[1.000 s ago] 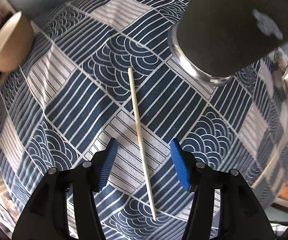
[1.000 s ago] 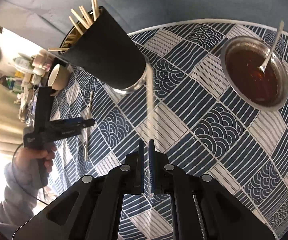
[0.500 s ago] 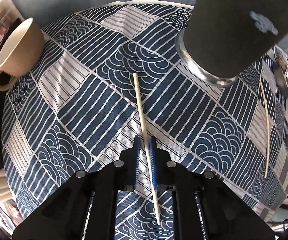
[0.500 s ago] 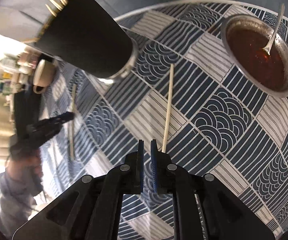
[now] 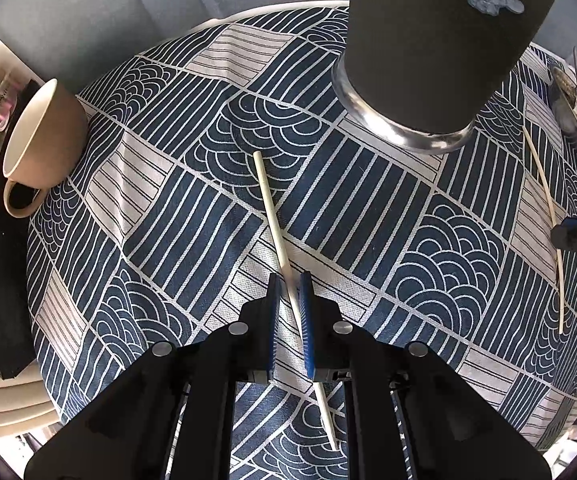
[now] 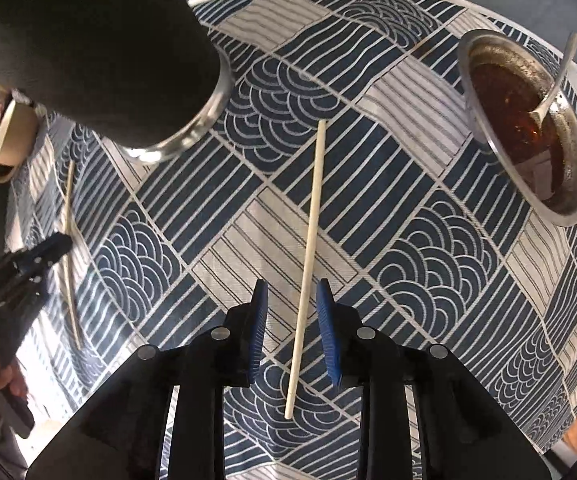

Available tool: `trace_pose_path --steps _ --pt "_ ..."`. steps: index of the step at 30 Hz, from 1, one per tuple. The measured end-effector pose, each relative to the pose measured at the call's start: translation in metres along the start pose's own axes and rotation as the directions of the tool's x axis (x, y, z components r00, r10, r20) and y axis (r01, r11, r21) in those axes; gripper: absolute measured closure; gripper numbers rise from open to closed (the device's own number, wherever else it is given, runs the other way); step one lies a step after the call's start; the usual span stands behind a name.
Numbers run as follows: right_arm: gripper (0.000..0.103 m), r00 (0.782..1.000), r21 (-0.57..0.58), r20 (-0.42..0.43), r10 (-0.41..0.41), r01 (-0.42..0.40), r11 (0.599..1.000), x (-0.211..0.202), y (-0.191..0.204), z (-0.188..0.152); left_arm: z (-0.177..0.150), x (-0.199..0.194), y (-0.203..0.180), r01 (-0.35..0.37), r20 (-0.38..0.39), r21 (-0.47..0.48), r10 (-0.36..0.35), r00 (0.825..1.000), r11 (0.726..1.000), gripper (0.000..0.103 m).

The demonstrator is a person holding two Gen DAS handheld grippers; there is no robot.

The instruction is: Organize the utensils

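Left gripper (image 5: 289, 280): fingers closed on one chopstick (image 5: 274, 220) lying on the patterned tabletop (image 5: 168, 220) below the dark utensil holder (image 5: 428, 40). Right gripper (image 6: 292, 292): jaws just been opening, parted astride a second chopstick (image 6: 312, 220), apparently not touching. Beige mug (image 5: 40, 136) at left edge. Sauce bowl (image 6: 528, 128) with spoon (image 6: 556, 80).

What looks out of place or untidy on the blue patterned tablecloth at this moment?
Two pale wooden chopsticks lie loose and apart on the cloth instead of in the tall black cup: one chopstick between the left gripper fingers, the other between the right gripper fingers. The metal bowl holds brown sauce and a spoon.
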State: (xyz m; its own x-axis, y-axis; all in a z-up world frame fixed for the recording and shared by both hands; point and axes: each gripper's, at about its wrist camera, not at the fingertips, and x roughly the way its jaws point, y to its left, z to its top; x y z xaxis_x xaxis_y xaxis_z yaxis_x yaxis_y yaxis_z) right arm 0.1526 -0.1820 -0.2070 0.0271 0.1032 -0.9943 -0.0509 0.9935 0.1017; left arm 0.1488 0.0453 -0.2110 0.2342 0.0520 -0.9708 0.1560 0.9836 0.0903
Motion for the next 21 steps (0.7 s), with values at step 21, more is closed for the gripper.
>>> trace_pose_path --steps 21 --pt "0.099 0.962 0.09 0.16 0.222 -0.238 0.967 -0.049 -0.043 -0.03 -0.015 -0.015 0.039 0.161 -0.032 -0.148 -0.167 0.985 0.976 0.098"
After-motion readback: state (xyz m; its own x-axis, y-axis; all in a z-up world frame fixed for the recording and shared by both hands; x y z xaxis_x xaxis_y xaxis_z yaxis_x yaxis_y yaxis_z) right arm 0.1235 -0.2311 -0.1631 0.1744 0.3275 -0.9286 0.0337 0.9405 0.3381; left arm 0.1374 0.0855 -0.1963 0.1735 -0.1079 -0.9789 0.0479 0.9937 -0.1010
